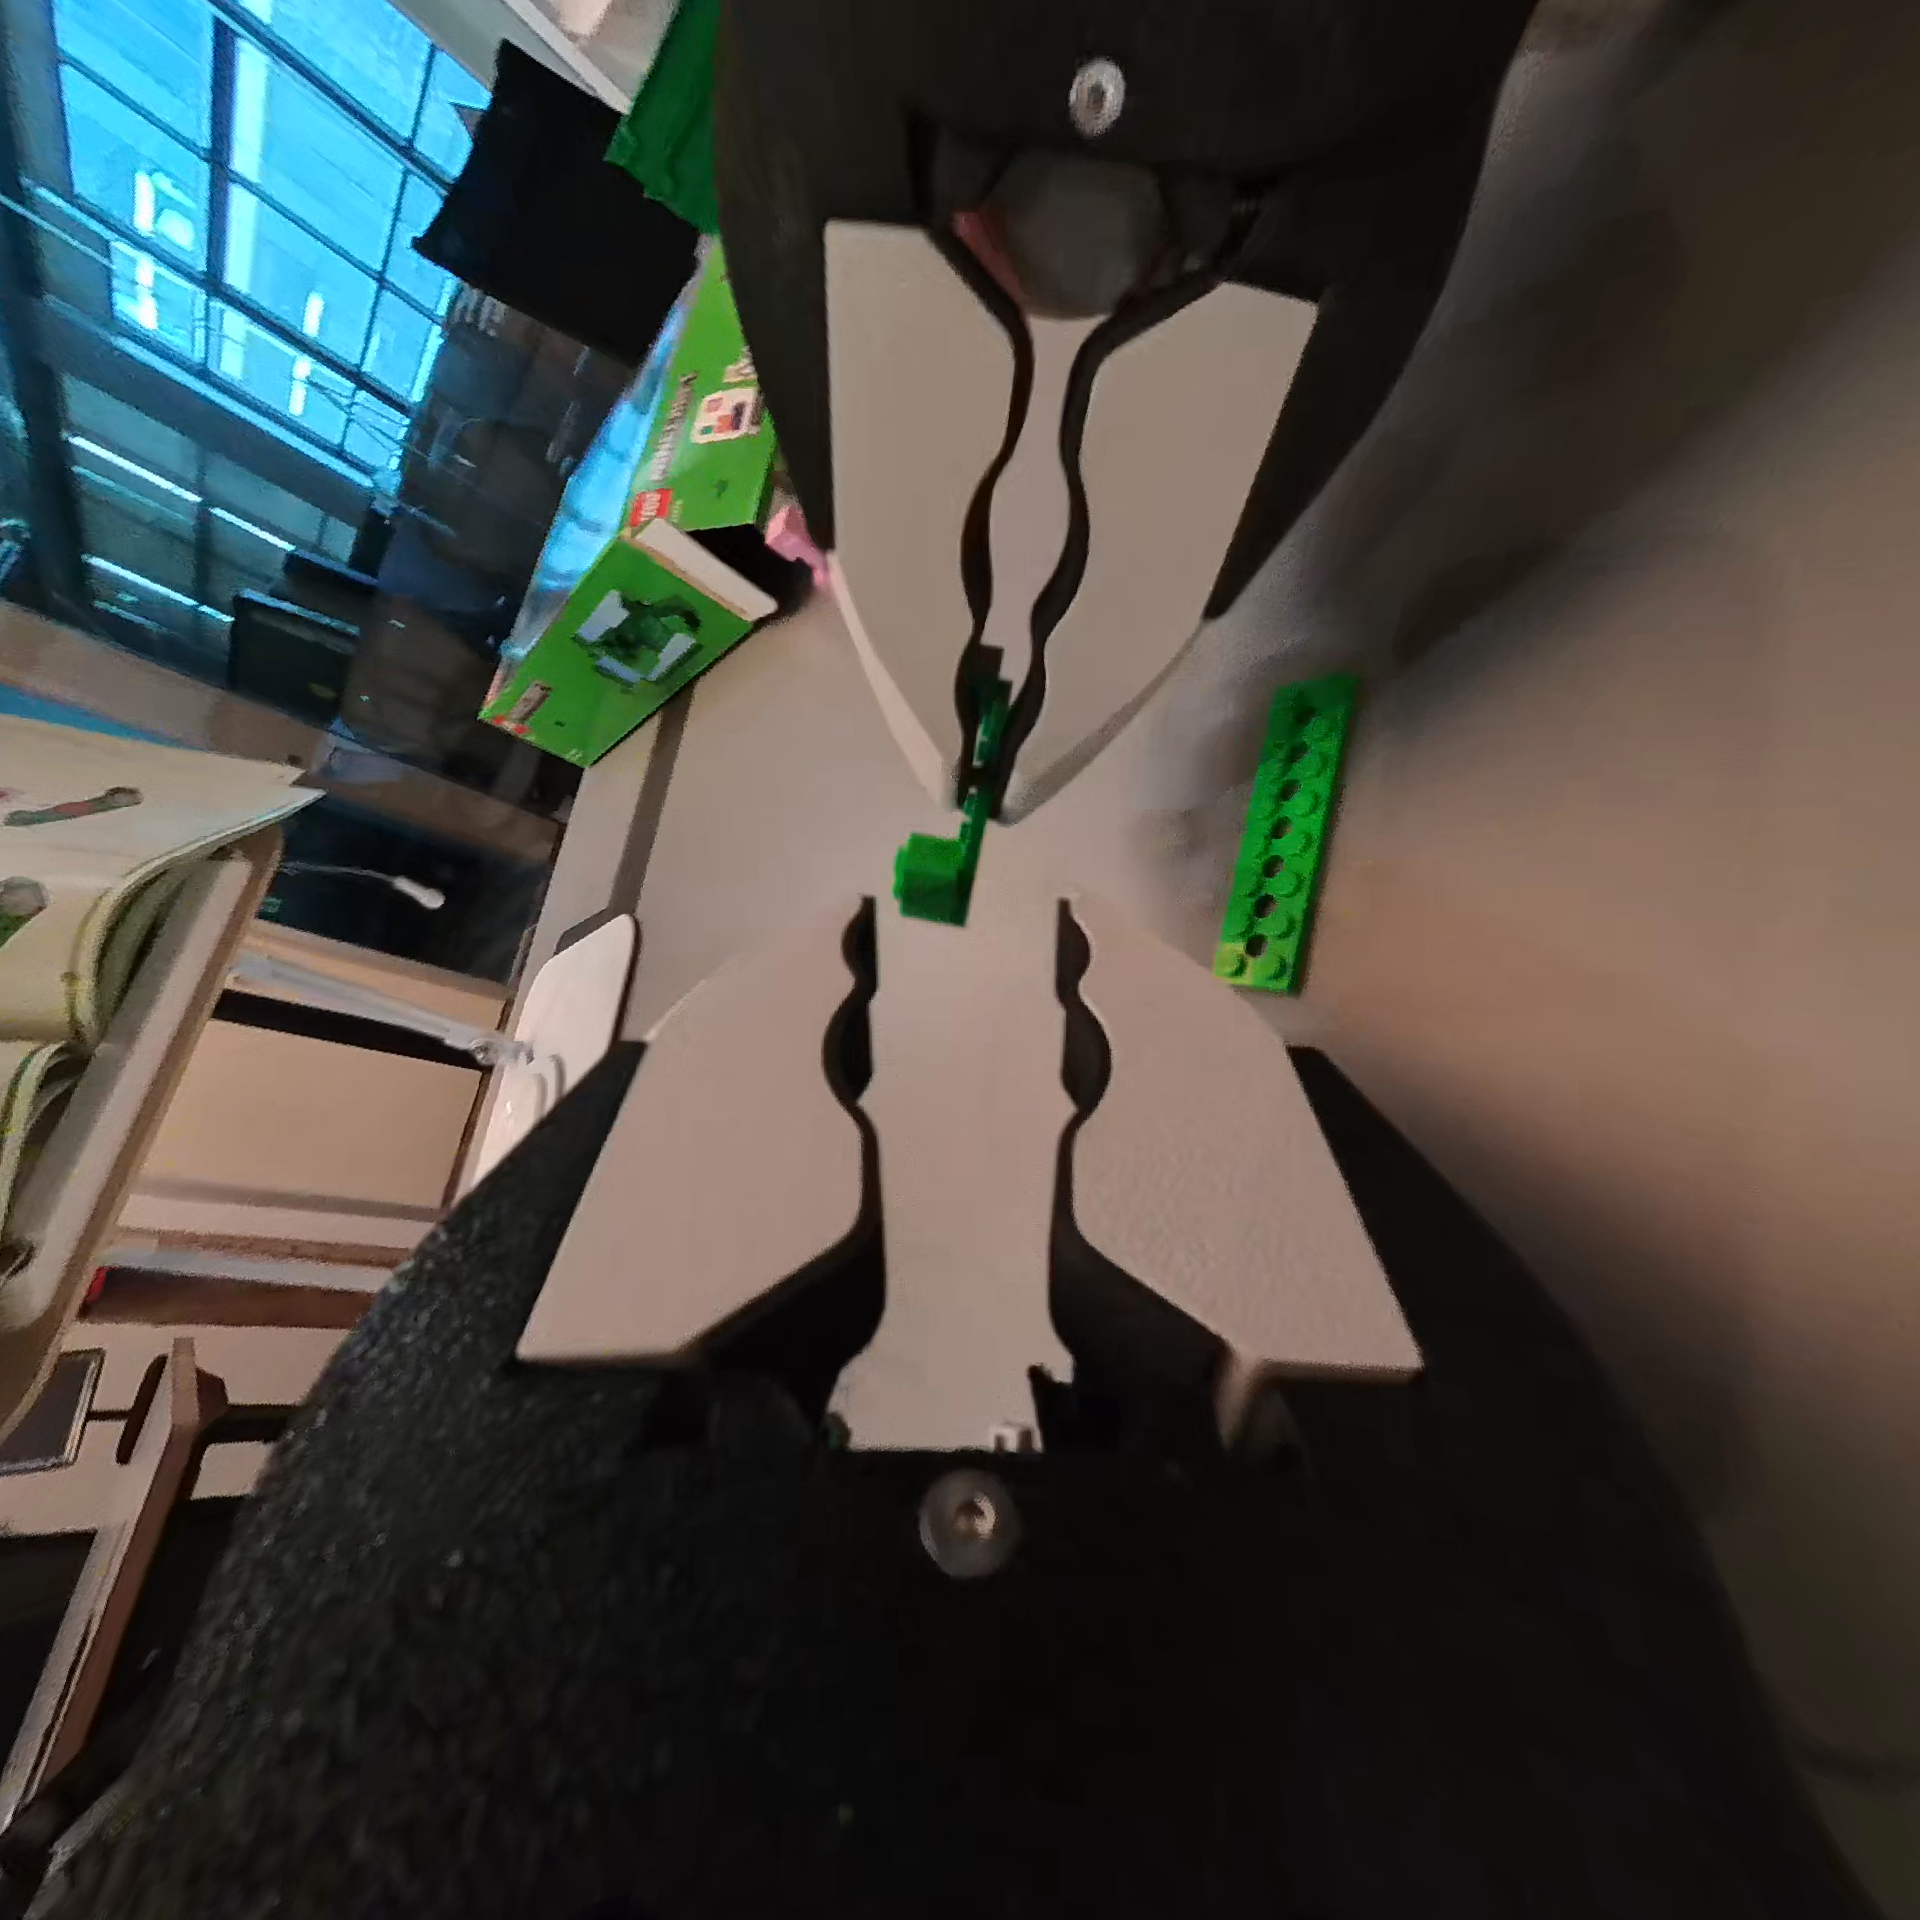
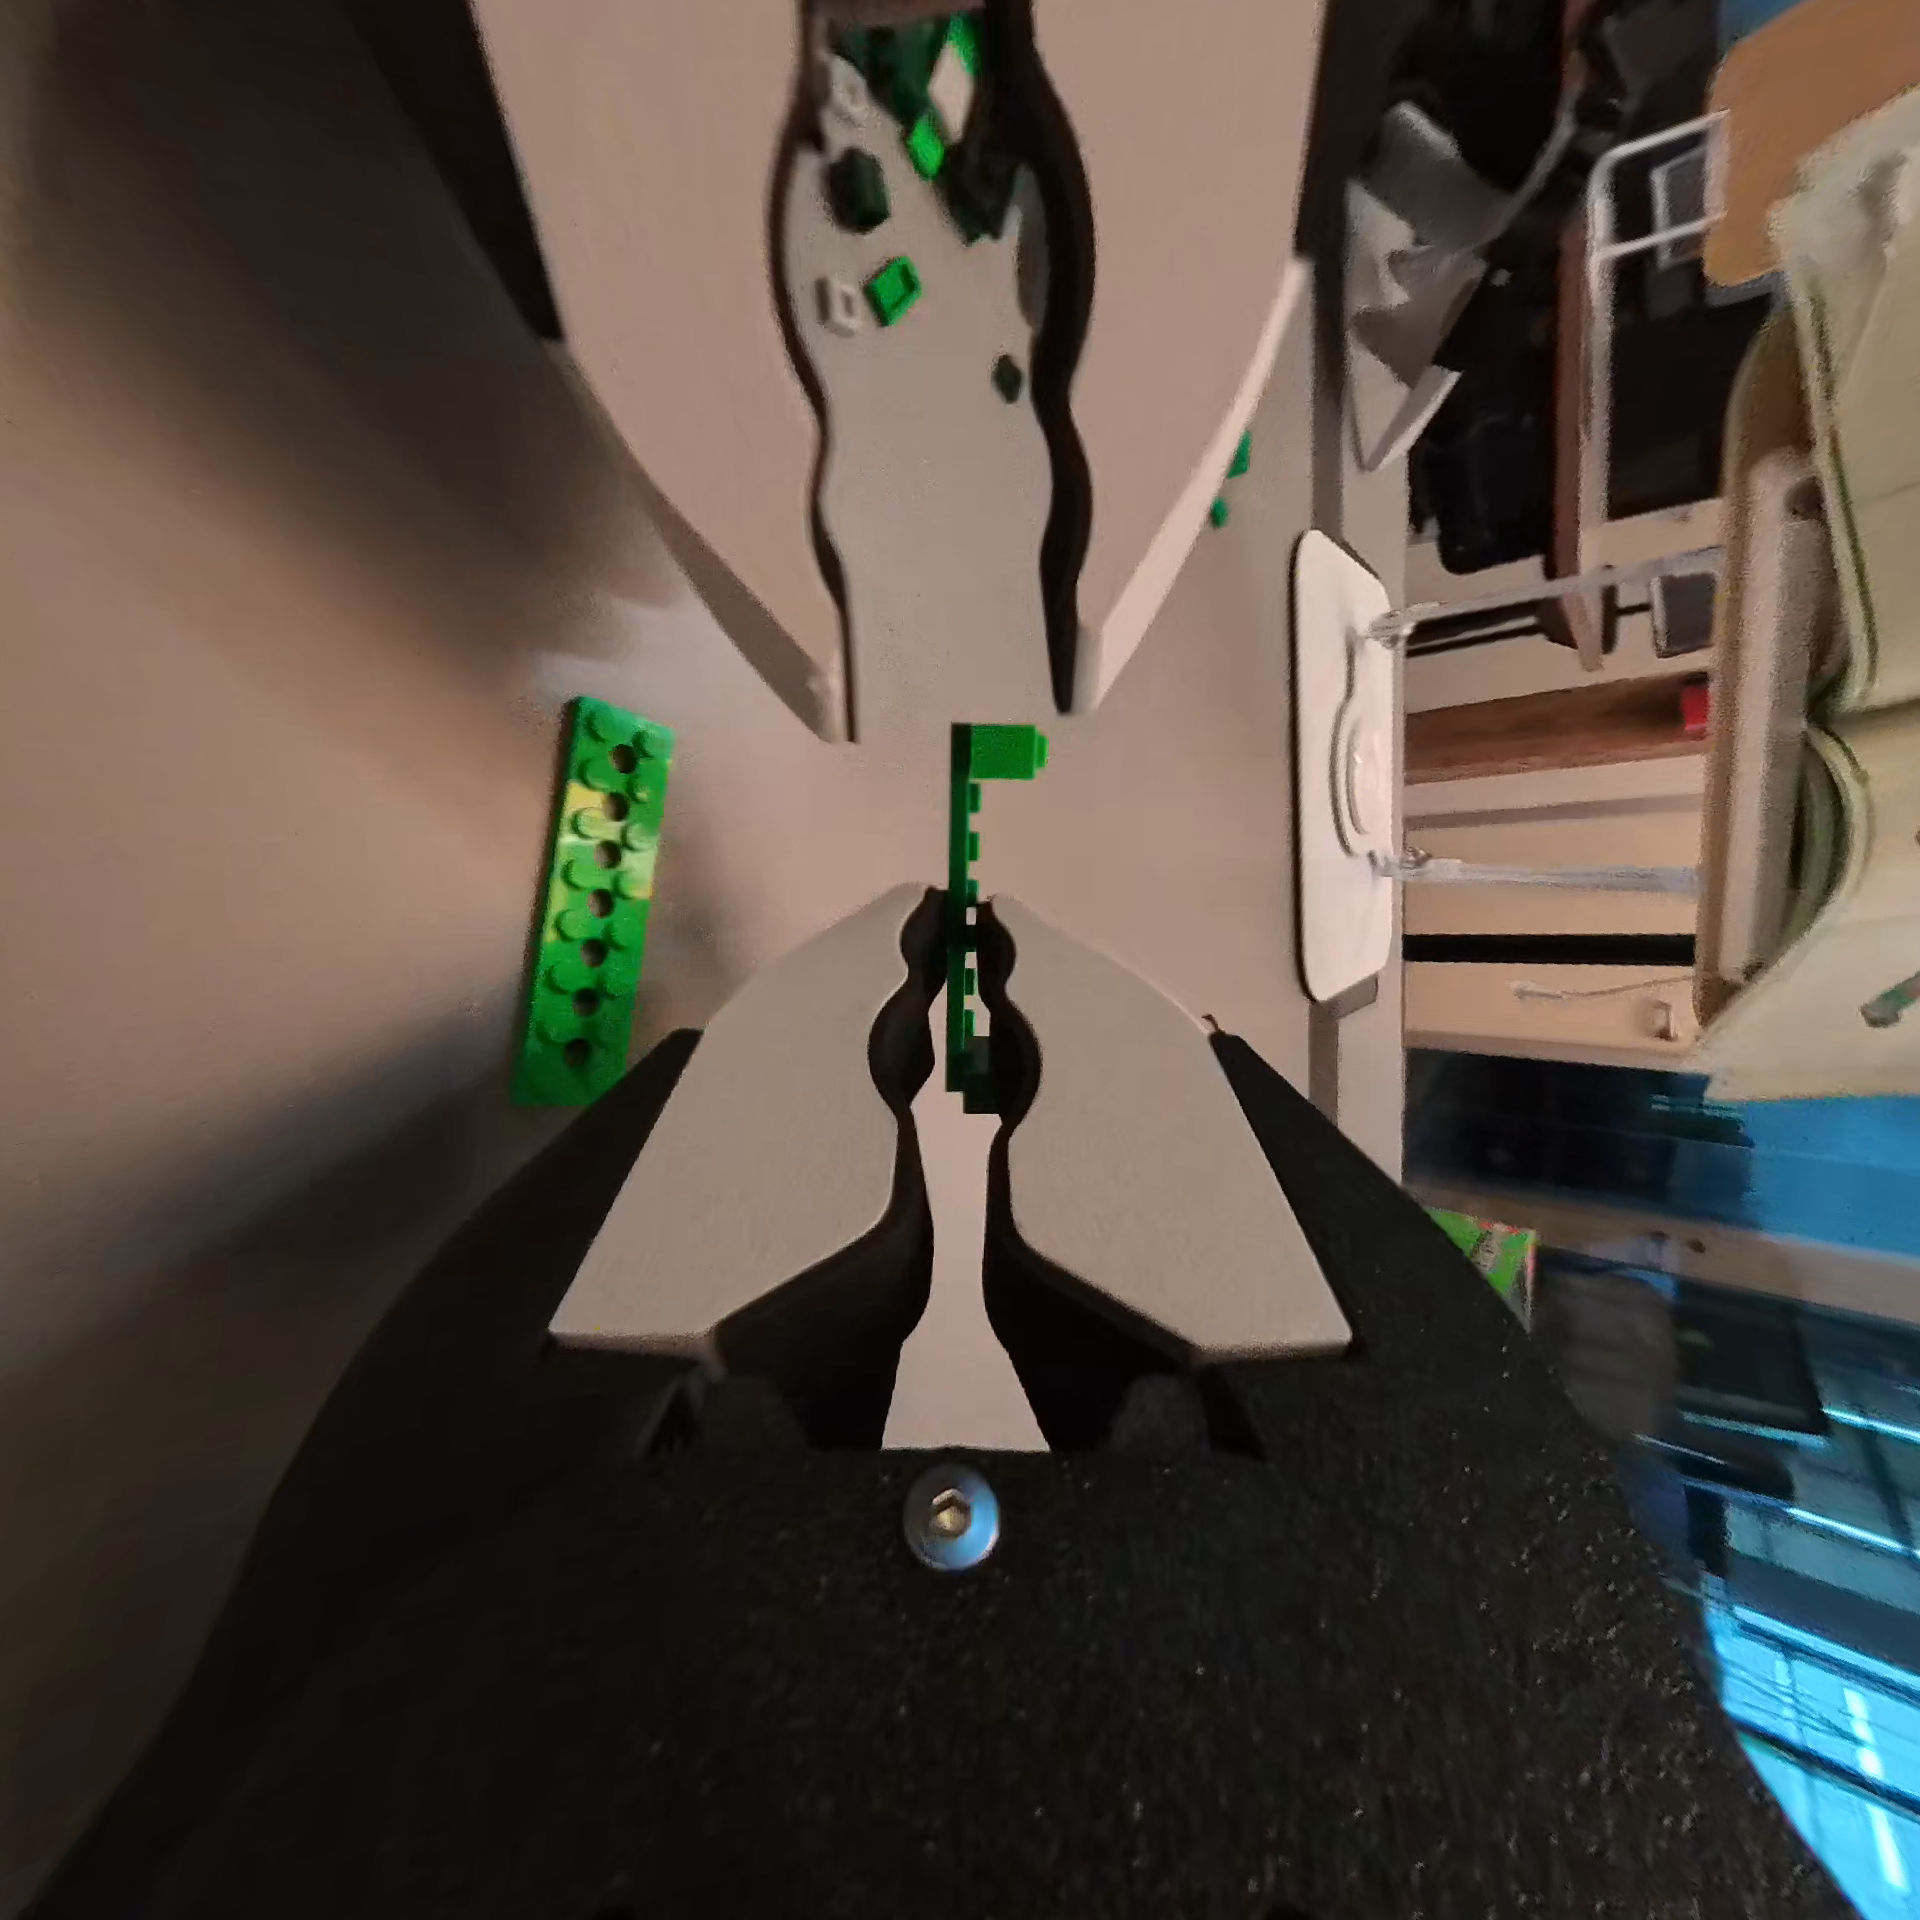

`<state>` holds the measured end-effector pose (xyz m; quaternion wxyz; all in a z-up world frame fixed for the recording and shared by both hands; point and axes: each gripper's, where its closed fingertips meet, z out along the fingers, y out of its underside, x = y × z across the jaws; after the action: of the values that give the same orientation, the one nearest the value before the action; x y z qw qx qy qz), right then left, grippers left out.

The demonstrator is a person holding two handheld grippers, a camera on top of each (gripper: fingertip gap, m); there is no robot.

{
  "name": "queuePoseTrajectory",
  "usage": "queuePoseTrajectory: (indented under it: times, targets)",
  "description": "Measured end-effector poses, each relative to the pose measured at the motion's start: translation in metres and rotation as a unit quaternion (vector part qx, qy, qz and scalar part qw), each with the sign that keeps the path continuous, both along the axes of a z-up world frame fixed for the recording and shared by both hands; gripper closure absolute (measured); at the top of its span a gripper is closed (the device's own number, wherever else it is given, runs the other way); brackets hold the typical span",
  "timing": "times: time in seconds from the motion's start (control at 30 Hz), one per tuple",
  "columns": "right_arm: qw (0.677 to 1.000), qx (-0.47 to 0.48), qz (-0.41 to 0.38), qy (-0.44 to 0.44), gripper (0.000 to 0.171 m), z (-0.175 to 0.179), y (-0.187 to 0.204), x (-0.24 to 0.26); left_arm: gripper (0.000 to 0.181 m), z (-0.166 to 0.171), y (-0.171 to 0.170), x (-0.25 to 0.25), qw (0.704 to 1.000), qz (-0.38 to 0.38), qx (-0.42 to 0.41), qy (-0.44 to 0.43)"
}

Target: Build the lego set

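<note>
The right gripper (image 2: pixel 951 914) pinches a thin green plate with a small green block (image 2: pixel 971 831) edge-on, so the wide-open, empty left gripper (image 1: pixel 966 914) can reach it.

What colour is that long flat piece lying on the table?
Bright green, studded plate; clearest in the right wrist view.

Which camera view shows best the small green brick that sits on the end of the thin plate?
The right wrist view: the small green brick appears sharp, side-on, clear of both grippers. The left wrist view shows the same brick blurred, just beyond the right gripper holding the thin plate.
</note>
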<state>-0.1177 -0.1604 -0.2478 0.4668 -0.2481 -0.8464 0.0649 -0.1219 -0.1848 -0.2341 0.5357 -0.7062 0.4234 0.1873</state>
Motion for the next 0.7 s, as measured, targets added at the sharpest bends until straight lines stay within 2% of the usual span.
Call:
queuePoseTrajectory:
  times: [0.07, 0.13, 0.23, 0.3, 0.47, 0.7]
  targets:
    - [0.998, -0.053, 0.008, 0.028, 0.166, 0.009, -0.001, -0.001, 0.147, 0.007, 0.0, -0.005, 0.999, 0.01, 0.024, -0.022]
    - [0.983, -0.17, 0.047, 0.053, 0.166, 0.021, -0.016, 0.0, 0.153, 0.019, -0.002, -0.005, 0.995, 0.006, 0.06, -0.074]
    - [0.926, -0.347, 0.127, 0.074, 0.166, 0.045, -0.04, 0.007, 0.159, 0.036, -0.006, 0.003, 0.978, -0.02, 0.075, -0.192]
    - [0.888, -0.422, 0.163, 0.085, 0.166, 0.057, -0.048, 0.011, 0.165, 0.049, -0.011, 0.008, 0.961, -0.046, 0.079, -0.261]
    - [0.847, -0.487, 0.196, 0.083, 0.167, 0.063, -0.059, 0.013, 0.177, 0.06, -0.021, 0.019, 0.935, -0.1, 0.065, -0.334]
    - [0.831, -0.51, 0.21, 0.076, 0.167, 0.065, -0.062, 0.016, 0.17, 0.065, -0.029, 0.022, 0.905, -0.142, 0.042, -0.398]
